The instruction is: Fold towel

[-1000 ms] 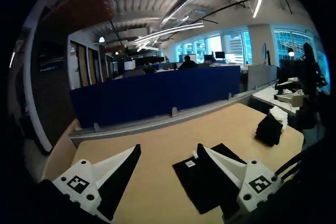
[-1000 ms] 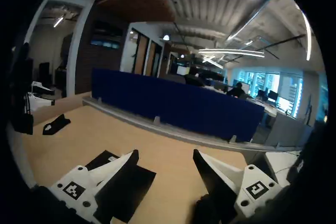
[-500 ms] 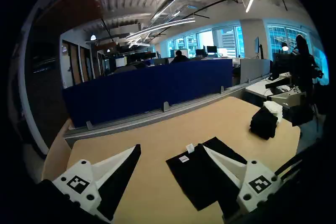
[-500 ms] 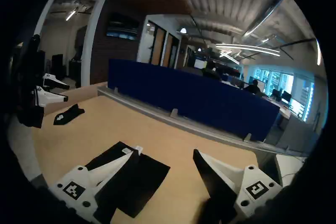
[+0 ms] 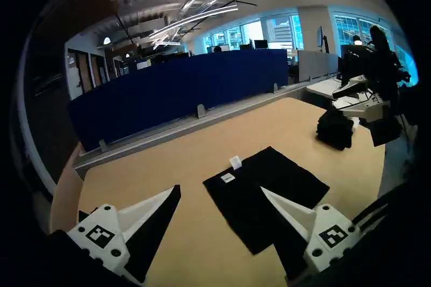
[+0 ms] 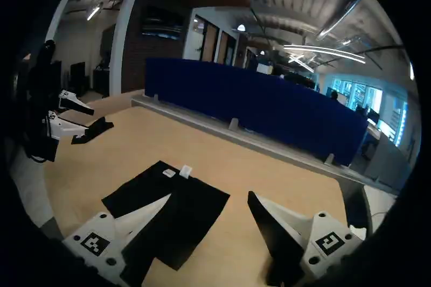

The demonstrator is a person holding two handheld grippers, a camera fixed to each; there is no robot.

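Underneath, a light wooden table (image 5: 178, 163) runs up to a long blue partition (image 5: 178, 90). On the table a flat black cloth towel (image 5: 264, 190) lies spread out, just ahead of both claws. The left claw (image 5: 220, 189) and the right claw (image 6: 210, 195) each gape wide above the table, gripping nothing. Two small white tags (image 5: 235, 162) sit at the towel's far edge.
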